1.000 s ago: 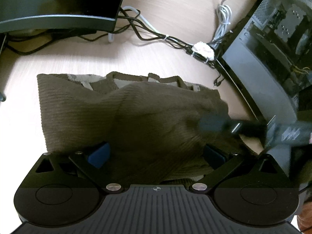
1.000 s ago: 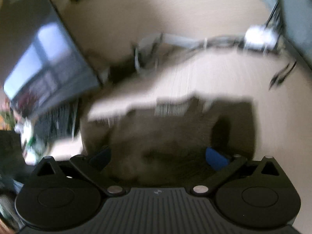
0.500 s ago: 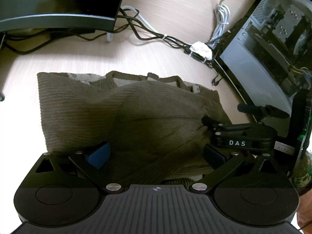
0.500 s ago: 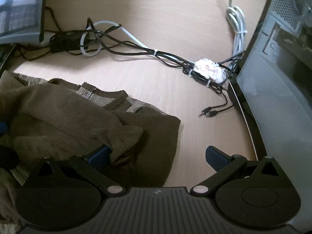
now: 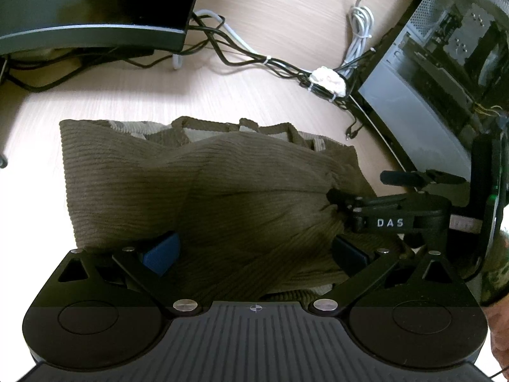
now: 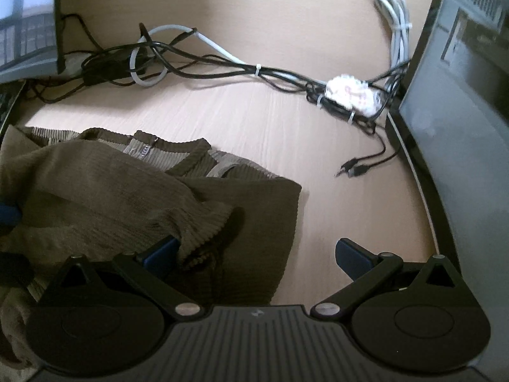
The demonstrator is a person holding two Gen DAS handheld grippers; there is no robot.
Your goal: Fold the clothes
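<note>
An olive-brown knitted sweater (image 5: 222, 191) lies bunched on the wooden desk (image 5: 238, 95), collar toward the far side. My left gripper (image 5: 254, 254) is open just above the sweater's near part, and cloth fills the space between its spread blue pads. In the left wrist view my right gripper (image 5: 356, 186) comes in from the right, one finger touching the sweater's right edge. In the right wrist view the right gripper (image 6: 254, 253) is open. A ribbed sleeve cuff (image 6: 206, 222) rests against its left pad (image 6: 159, 253), and bare desk lies by the right pad.
A dark monitor (image 5: 95, 0) stands at the back left and a computer case (image 5: 445, 79) along the right. Tangled cables with a white wrapped bundle (image 5: 327, 81) run across the desk behind the sweater. Two loose plugs (image 6: 353, 170) lie near the case.
The right gripper swung quickly to the sweater's right edge and has settled there, open, beside the sleeve cuff. The left gripper and the sweater have hardly moved.
</note>
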